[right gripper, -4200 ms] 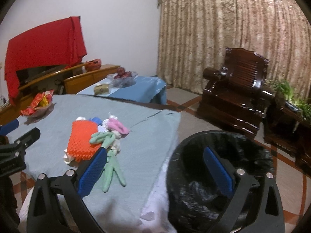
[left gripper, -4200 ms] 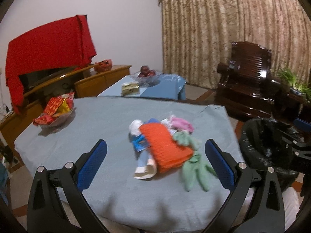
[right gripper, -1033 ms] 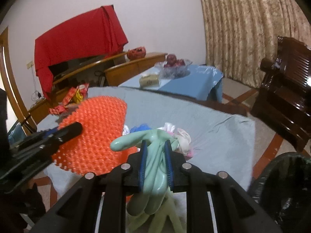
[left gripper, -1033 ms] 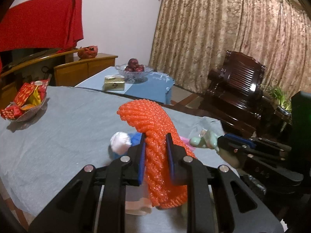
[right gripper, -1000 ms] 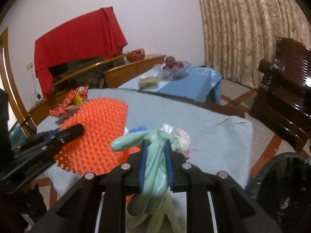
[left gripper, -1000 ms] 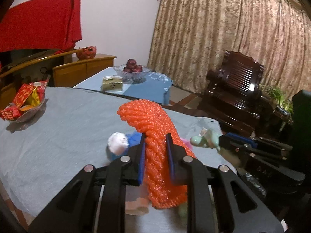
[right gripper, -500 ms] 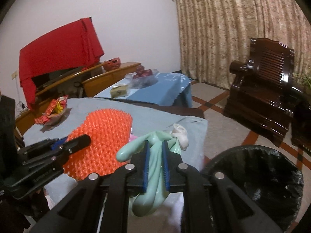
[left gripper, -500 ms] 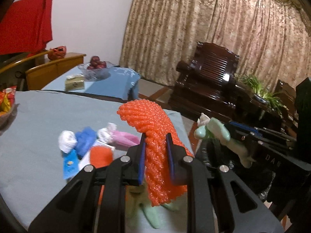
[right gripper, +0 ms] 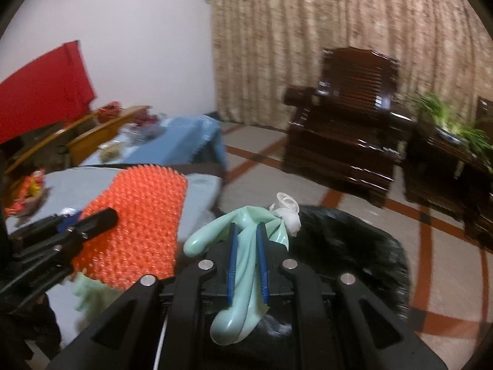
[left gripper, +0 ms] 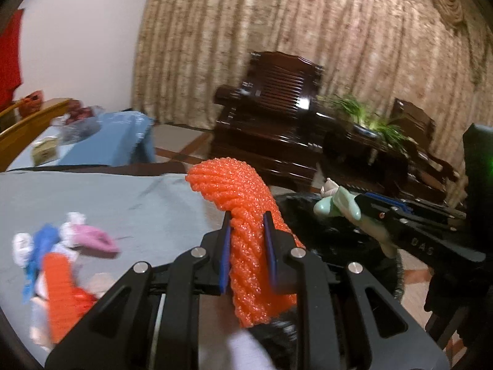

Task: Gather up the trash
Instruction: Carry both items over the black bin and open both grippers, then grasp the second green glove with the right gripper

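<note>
Left gripper point(left gripper: 245, 254), black-framed with blue pads, is clamped narrow on a bright orange knobbly foam fruit-net sleeve point(left gripper: 246, 237), lower centre of the left wrist view; right gripper point(right gripper: 246, 265) is pinched fully down on a pale green rubber glove point(right gripper: 243, 265), lower centre of the right wrist view. Change against a second ago: both views have swung off the grey-blue cloth-covered table point(left gripper: 117, 197), which then filled the frame, toward the dark carved wooden armchair point(left gripper: 271, 114) and patterned beige curtain point(left gripper: 308, 30); the black-bagged trash bin point(right gripper: 348, 246) now sits right behind the glove, centre-right, where earlier only its edge showed at lower right. Background is smeared, so both hands read as mid-swing. Judgement: both pieces are lifted clear of the table and nearly over the bin; release looks like the next step, though whether either is truly above the opening I cannot tell. Orange sleeve: long axis runs up through the jaws, top curling over toward upper left, lower end hanging below the pads. In the right wrist view its broad face shows at left, overlapping the table edge. Glove: long axis upright between the pads, rounded fingertip hanging at the bottom, one finger poking lower left, bunched cuff with a white knot of paper at upper right. Left on the table, lower left of the left wrist view: pink, blue, white and orange scraps point(left gripper: 61, 246), blurred.
</note>
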The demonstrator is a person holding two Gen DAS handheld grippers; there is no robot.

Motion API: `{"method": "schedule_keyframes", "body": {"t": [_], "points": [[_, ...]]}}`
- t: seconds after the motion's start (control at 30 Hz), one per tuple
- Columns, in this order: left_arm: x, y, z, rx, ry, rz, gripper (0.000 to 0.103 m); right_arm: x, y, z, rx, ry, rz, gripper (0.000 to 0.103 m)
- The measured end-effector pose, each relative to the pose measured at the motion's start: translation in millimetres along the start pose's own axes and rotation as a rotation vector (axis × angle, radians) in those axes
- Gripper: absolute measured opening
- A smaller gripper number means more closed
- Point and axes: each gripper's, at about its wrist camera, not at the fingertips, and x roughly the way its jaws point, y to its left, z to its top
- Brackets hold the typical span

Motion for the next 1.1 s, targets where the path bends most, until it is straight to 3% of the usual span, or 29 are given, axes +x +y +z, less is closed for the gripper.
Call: {"method": "schedule_keyframes", "body": {"t": [0.13,0.23,0.27,0.33,0.4,0.47,0.53,0.7,0.83,1.1], "points": [[35,-30,-7,0.035,0.048,-0.065,0.024,9,-35,-15,0.047,0.056,-0.067,0.014],[53,-43,-11,0.043,0.078,-0.094,0.053,13,-54,-28,0.085,0.095,-0.102,0.018],[56,-44,-13,0.043,0.082,-0.098,0.057,11,-58,-32,0.089,0.1,-0.112,0.021],[59,-43,-15,0.044,0.09,-0.101,0.06,10,-62,-36,0.093,0.105,-0.137,0.041],[56,-40,-16,0.046,0.083,-0.084,0.066,7,-63,-37,0.104,0.098,-0.143,0.043],[47,-30,-16,0.045,0.067,-0.054,0.073,5,-60,-35,0.1,0.084,-0.144,0.055],[33,-18,-15,0.046,0.044,-0.015,0.079,1,-53,-31,0.09,0.058,-0.147,0.074],[-11,26,-15,0.029,-0.008,0.127,0.087,-1,-7,-17,0.039,-0.02,-0.081,0.095],[-46,65,-18,-0.014,-0.031,0.243,0.089,5,40,-10,-0.001,-0.048,0.016,0.097],[-102,142,-44,-0.075,-0.022,0.459,0.089,37,145,-24,-0.11,-0.002,0.193,0.097]]}}
